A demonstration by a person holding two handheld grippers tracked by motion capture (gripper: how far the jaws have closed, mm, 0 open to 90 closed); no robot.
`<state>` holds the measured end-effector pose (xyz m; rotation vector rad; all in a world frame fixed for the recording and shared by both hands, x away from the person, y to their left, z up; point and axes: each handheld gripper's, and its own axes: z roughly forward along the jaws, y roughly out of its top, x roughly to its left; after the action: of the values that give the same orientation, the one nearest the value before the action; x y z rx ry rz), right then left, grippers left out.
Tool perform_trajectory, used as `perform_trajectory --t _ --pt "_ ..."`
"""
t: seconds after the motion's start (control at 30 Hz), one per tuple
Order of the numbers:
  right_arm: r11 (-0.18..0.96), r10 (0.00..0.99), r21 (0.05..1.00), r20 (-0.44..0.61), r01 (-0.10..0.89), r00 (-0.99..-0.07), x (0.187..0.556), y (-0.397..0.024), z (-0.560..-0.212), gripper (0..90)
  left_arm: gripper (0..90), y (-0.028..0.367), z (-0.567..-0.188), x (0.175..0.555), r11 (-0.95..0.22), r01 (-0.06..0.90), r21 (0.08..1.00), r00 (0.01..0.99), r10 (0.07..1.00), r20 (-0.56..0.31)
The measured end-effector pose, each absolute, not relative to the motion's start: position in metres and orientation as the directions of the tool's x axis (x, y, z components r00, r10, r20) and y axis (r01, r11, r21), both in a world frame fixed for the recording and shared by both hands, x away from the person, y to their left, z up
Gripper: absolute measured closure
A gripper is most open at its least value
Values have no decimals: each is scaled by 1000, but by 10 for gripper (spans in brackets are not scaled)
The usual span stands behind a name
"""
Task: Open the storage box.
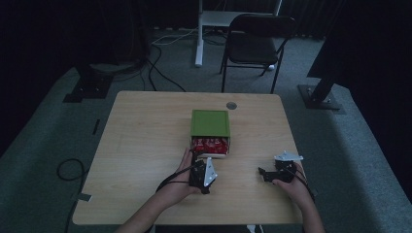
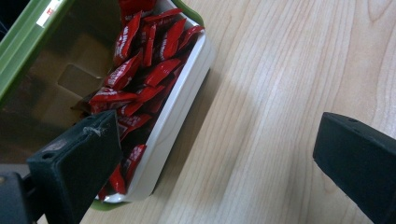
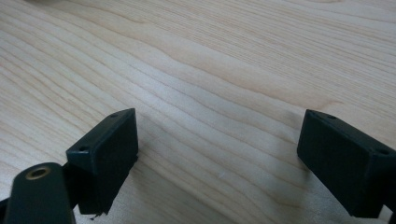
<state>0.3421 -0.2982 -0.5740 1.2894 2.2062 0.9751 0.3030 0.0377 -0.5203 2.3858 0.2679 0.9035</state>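
A green box (image 1: pixel 210 122) lies in the middle of the wooden table (image 1: pixel 141 145). A white tray (image 1: pixel 214 155) full of several red packets (image 1: pixel 210 144) sticks out of its near end. In the left gripper view the tray rim (image 2: pixel 177 107) and the red packets (image 2: pixel 140 74) lie under the green sleeve (image 2: pixel 28 42). My left gripper (image 1: pixel 197 159) is open at the tray's near edge, with one jaw over the packets and the other over bare wood (image 2: pixel 219 163). My right gripper (image 1: pixel 263 173) is open over bare table (image 3: pixel 219 158), to the right of the box, holding nothing.
A round grey grommet (image 1: pixel 231 105) sits in the tabletop behind the box. Beyond the table stand a black folding chair (image 1: pixel 257 43) and a white desk leg (image 1: pixel 199 39). Cables (image 1: pixel 68 170) and black stand bases (image 1: pixel 90 87) lie on the carpet.
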Motion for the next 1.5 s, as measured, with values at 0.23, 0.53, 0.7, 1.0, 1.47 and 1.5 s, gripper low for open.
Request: perform_trajectory --t 0.23,0.53,0.7,1.0,1.47,1.5 --pt "330 871 738 4 589 -492 342 -298 -574 120 78 35 -524 311 -840 -20 542 741 352 572" --pt "330 871 738 3 588 -492 342 -298 -574 120 119 32 -531 318 -867 -23 497 737 322 595" --pt "329 871 738 4 588 -492 342 -298 -574 120 141 32 -536 321 -874 -16 486 733 320 600" --pt "334 869 738 0 586 -495 342 -298 -574 121 170 31 -540 324 -887 -53 458 721 283 632" --pt "333 870 738 1 587 -494 342 -298 -574 121 480 33 -550 328 -930 -177 323 597 160 786" --pt "333 869 738 1 587 -494 342 -298 -574 121 487 33 -551 328 -932 -180 314 589 154 793"
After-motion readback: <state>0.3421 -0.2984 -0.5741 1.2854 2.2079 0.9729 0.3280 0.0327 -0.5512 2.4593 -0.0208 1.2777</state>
